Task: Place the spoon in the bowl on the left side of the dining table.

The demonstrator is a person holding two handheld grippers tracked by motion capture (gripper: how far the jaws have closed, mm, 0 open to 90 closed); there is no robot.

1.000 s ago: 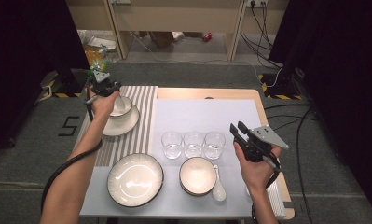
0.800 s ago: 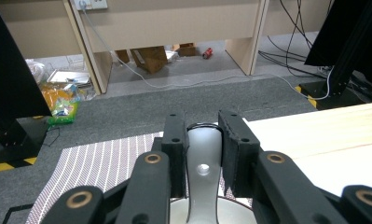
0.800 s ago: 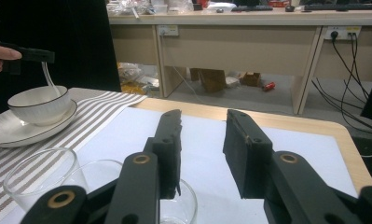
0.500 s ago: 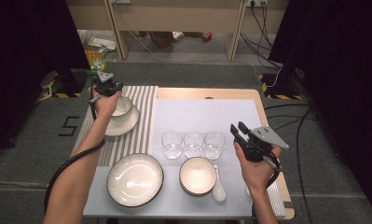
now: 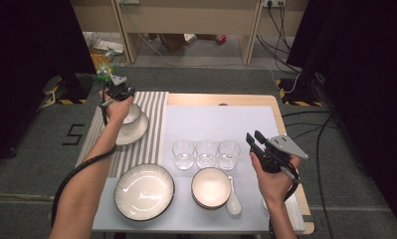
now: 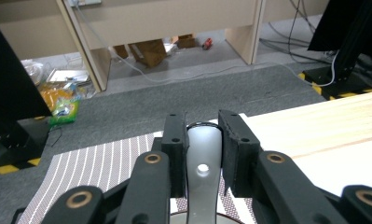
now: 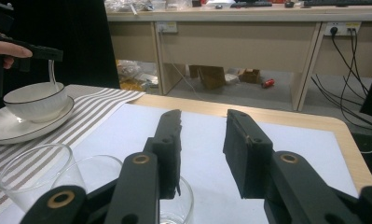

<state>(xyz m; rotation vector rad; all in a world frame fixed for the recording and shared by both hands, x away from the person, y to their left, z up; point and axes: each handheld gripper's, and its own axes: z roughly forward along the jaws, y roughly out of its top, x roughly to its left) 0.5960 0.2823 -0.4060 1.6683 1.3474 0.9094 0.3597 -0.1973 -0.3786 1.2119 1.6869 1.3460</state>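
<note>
Left gripper view: the left gripper (image 6: 203,154) has its two black jaws closed on the handle of a white ceramic spoon (image 6: 203,163), which runs up between the pads and has a small hole partway along. Beneath the jaws lies a brown and white striped placemat (image 6: 99,163), with the pale wooden table edge (image 6: 314,126) to the right and grey carpet beyond.

In the high view, the left gripper (image 5: 117,93) is held over a small white bowl (image 5: 133,115) with a dark rim. That bowl sits on a white saucer plate (image 5: 136,132) at the far left of the table, on the striped placemat (image 5: 148,107). In the right gripper view, the spoon (image 7: 51,73) hangs as a thin pale strip from the left gripper down into the bowl (image 7: 35,101).

The right gripper (image 5: 254,141) is held above the right side of the table with its jaws standing apart and nothing between them. In its own view, the right gripper (image 7: 202,151) looks across a white mat (image 7: 207,135).

Just left of it stand three clear glasses (image 5: 206,153) in a row. In front of them are a large white ribbed plate (image 5: 144,191), a second small bowl (image 5: 211,187), and a second white spoon (image 5: 233,201) lying just beside that bowl.
</note>
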